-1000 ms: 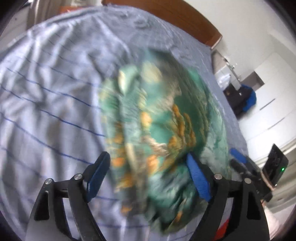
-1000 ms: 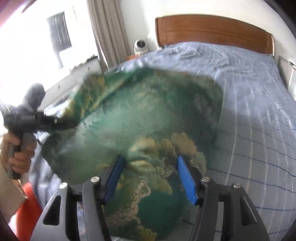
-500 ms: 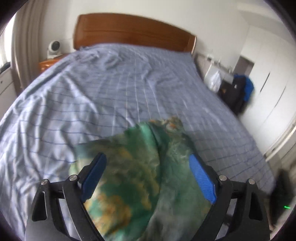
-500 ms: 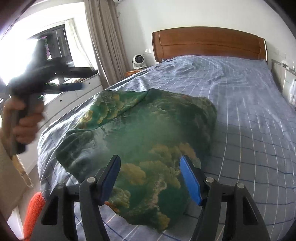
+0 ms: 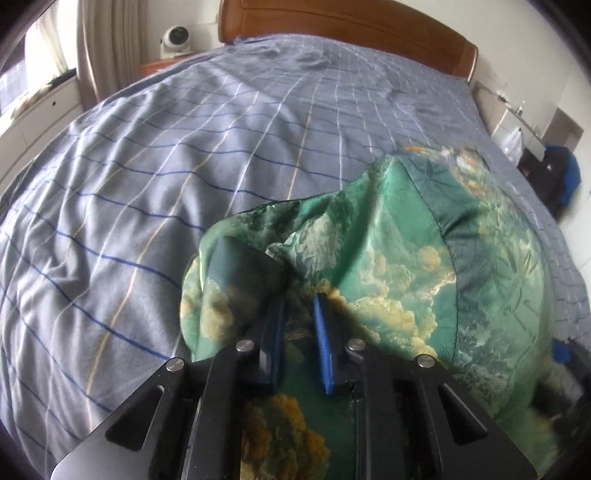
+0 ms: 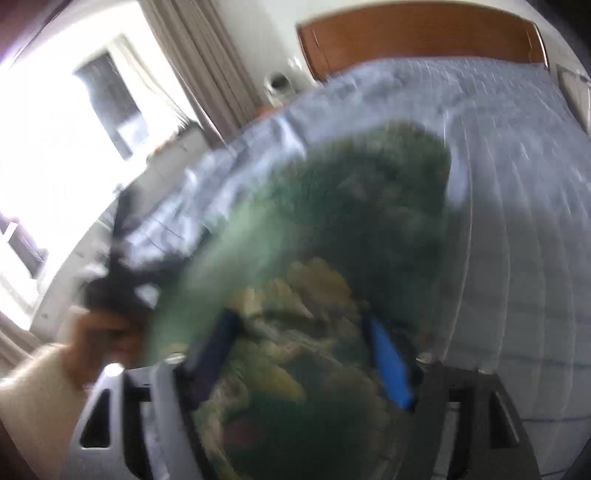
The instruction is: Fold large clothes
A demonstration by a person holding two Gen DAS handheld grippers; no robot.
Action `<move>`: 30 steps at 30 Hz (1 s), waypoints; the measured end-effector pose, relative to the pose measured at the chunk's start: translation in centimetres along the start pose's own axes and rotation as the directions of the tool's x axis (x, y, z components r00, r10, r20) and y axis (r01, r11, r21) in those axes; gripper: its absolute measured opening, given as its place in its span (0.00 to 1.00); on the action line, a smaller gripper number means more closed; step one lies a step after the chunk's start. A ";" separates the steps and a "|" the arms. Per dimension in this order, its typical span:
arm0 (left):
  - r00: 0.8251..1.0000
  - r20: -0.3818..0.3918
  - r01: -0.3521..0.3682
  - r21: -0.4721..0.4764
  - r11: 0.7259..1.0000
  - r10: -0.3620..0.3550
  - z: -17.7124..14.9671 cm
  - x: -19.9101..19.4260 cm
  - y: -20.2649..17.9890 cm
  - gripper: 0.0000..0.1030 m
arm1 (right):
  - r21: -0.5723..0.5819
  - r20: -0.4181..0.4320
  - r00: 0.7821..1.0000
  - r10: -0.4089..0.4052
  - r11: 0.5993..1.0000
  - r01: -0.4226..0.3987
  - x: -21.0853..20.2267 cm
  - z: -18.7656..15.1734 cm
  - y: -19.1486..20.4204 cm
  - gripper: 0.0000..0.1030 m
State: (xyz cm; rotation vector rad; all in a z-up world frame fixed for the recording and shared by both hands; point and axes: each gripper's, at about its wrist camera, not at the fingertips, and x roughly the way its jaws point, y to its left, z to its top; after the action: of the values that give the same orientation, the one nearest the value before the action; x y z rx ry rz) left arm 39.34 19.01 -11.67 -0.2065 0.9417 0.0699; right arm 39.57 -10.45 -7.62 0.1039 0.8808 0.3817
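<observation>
A large green garment [image 5: 424,266] with yellow and white cloud patterns lies bunched on the near right part of the bed. My left gripper [image 5: 298,314] is shut on a fold of the garment near its left edge. In the blurred right wrist view the same garment [image 6: 332,258] fills the middle. My right gripper [image 6: 306,347] is open, its blue pads spread wide over the cloth. The left gripper [image 6: 122,280] and the hand holding it show at the left of that view.
The bed [image 5: 184,147] has a grey-blue checked sheet and a wooden headboard [image 5: 351,26]. A nightstand with a small white fan [image 5: 175,38] stands at the back left. A dark bag [image 5: 554,177] sits on the floor at the right. Window and curtains [image 6: 177,66] are left.
My left gripper has gone from wide open to shut on a fold of the garment. The right gripper stays open and is moving fast, blurring its view.
</observation>
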 end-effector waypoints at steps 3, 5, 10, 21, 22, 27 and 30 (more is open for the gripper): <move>1.000 0.007 -0.005 0.003 1.000 0.005 0.0 -0.3 -0.3 0.19 | -0.004 0.049 0.998 -0.026 1.000 0.026 1.1 -1.1 -0.5 0.79; 1.000 0.008 -0.020 0.021 1.000 0.020 0.2 -0.5 -0.8 0.19 | 0.000 0.040 0.999 -0.016 1.000 0.016 0.8 -1.0 -0.7 0.79; 0.998 0.043 -0.042 0.044 0.998 0.040 0.9 -3.3 -1.9 0.27 | -0.018 0.043 0.998 -0.051 0.998 0.052 -2.6 -0.3 -0.3 0.82; 0.961 0.263 -0.134 0.184 0.974 0.082 -1.3 -15.9 -5.6 0.95 | 0.033 0.060 0.947 -0.317 0.948 0.315 -13.0 -6.4 -1.7 0.95; 0.960 0.264 -0.143 0.185 0.972 0.091 -1.4 -16.2 -5.6 0.95 | 0.032 0.048 0.942 -0.333 0.943 0.332 -13.3 -7.0 -1.8 0.95; 0.953 0.271 -0.187 0.179 0.966 0.135 -2.1 -17.2 -5.4 0.95 | 0.031 0.013 0.931 -0.366 0.930 0.365 -14.6 -9.6 -2.4 0.95; 0.948 0.275 -0.213 0.182 0.960 0.158 -2.6 -17.7 -5.3 0.95 | 0.036 0.010 0.932 -0.362 0.932 0.361 -14.8 -10.2 -2.4 0.95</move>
State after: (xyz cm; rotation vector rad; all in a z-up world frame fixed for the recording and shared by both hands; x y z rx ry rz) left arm 27.70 13.86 1.94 0.0880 0.6998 0.1673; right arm 23.90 -18.81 -3.82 -0.0257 0.8697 0.0202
